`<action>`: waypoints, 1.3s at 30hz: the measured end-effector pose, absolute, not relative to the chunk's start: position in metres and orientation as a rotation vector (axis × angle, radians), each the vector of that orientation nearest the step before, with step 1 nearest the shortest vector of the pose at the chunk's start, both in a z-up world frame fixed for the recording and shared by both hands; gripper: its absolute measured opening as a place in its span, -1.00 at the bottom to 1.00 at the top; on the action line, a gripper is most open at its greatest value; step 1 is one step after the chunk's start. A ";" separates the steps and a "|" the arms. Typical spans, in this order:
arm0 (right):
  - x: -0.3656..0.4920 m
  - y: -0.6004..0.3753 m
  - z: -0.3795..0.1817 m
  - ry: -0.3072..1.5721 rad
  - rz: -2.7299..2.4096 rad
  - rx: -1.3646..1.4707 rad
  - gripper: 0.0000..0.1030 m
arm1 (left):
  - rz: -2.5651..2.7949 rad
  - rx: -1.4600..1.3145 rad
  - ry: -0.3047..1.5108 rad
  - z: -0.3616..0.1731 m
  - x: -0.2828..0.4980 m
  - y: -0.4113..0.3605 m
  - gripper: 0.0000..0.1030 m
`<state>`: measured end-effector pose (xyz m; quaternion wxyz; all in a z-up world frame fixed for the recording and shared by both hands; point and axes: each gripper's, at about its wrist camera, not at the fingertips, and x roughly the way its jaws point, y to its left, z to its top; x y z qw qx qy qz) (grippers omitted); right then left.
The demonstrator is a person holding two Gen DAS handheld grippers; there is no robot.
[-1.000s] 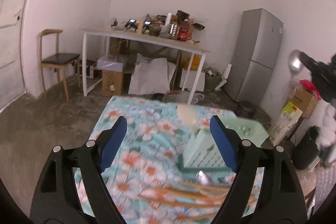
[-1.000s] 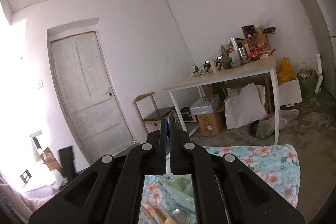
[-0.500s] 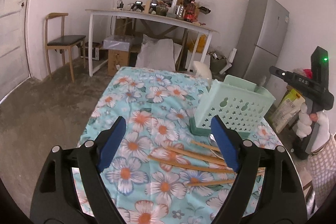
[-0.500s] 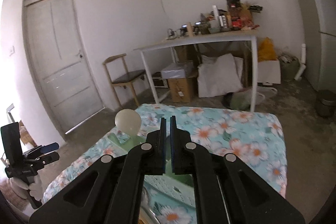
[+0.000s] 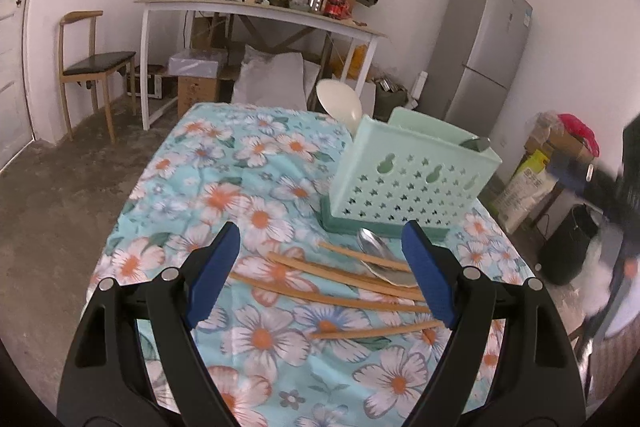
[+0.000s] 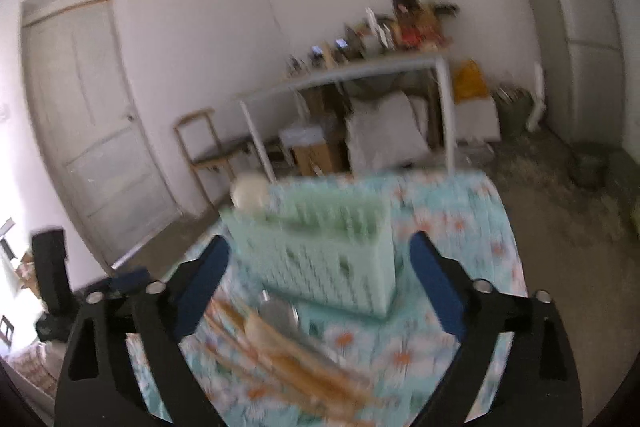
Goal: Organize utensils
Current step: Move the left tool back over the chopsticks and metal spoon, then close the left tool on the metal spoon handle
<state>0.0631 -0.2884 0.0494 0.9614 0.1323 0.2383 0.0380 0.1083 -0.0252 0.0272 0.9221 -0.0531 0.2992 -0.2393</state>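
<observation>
Mint-green basket (image 5: pixel 408 179) sat near the worktop's (image 5: pixel 240 163) far right corner, wooden chopsticks (image 5: pixel 332 291) and a spoon (image 5: pixel 374 247) lying loose just in front. Left gripper (image 5: pixel 320 267) hung wide open, empty; right gripper (image 6: pixel 320 283) was opening, empty too.

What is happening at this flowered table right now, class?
A person with a gripper in each hand is sorting utensils. The mint green utensil basket stands on the floral tablecloth, already holding a white ladle. Wooden chopsticks and a metal spoon lie loose in front of it. The left gripper is open and empty above them; the right gripper is opening, with nothing between its jaws.
</observation>
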 end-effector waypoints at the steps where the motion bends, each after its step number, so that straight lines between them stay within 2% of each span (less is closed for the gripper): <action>1: 0.062 -0.284 0.039 0.514 0.060 0.265 0.87 | -0.494 -0.107 0.619 0.026 0.108 -0.027 0.53; 6: 0.059 -0.268 -0.004 0.649 0.030 0.267 0.87 | -0.494 -0.089 0.643 0.022 0.108 -0.035 0.53; 11: 0.057 -0.269 -0.021 0.713 0.065 0.328 0.87 | -0.511 -0.090 0.676 0.020 0.118 -0.044 0.52; 13: 0.056 -0.274 -0.021 0.711 0.071 0.347 0.87 | -0.523 -0.088 0.693 0.018 0.128 -0.051 0.28; 15: 0.057 -0.275 -0.022 0.704 0.077 0.358 0.87 | -0.543 -0.091 0.726 0.014 0.140 -0.061 0.12; 16: 0.057 -0.275 -0.020 0.702 0.081 0.362 0.87 | -0.554 -0.088 0.751 0.010 0.149 -0.068 -0.05; 18: 0.057 -0.277 -0.018 0.697 0.088 0.368 0.87 | -0.561 -0.078 0.791 0.002 0.163 -0.081 -0.20; 24: 0.056 -0.283 -0.018 0.690 0.087 0.390 0.87 | -0.519 0.051 0.943 -0.036 0.196 -0.112 -0.48; 39: 0.063 -0.288 -0.031 0.704 0.109 0.442 0.87 | -0.761 0.161 1.047 -0.027 0.142 -0.115 -0.50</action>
